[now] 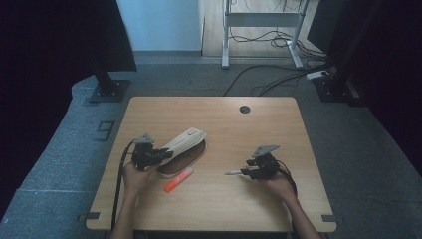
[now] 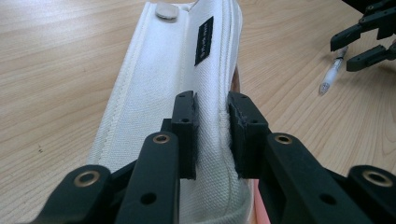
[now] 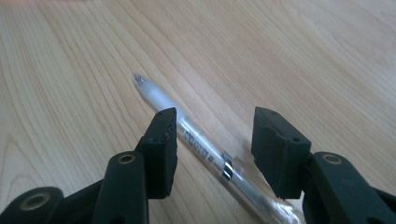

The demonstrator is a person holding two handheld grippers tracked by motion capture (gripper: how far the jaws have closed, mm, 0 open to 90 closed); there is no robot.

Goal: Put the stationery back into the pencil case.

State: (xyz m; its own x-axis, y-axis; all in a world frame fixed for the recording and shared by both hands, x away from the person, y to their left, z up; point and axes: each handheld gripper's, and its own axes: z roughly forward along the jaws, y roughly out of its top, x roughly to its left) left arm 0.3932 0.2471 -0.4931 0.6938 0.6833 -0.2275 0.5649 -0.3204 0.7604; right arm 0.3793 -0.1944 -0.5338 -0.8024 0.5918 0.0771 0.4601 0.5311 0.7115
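Looking down from the high view, the left gripper [image 1: 147,155] sits near the left edge of the wooden table [image 1: 278,114], clamped on the near end of a white fabric pencil case [image 1: 183,142] whose long axis runs from near-left to far-right, its far end lifted. An orange highlighter [image 1: 178,179] lies on the table just near of the case, roughly parallel to it. Over on the right, the right gripper [image 1: 247,173] points left along the table, and a clear pen [image 1: 233,173] pokes out leftward from between its jaws. The right hand [image 1: 281,187] is plainly the nearer one to the pen; the case lies well apart, to the left of it.

From the left gripper view, both pads press into a fold of the pencil case [image 2: 159,98], pinching the cloth tight. The case stretches straight away from the jaws, its flap with a snap button and a small black label at the far end. The pen [image 2: 332,73] shows at far right under the other gripper's jaws.

From the right gripper view, the right gripper [image 3: 214,149] straddles the pen [image 3: 196,140], which lies flat on the wood. Its long axis runs diagonally through the gap, tip at far left, body passing close by the left pad, a clear gap remaining to the right pad. The jaws stand apart and grip nothing yet. Judging by that, closing on the barrel just behind the metal band is the move that counts.
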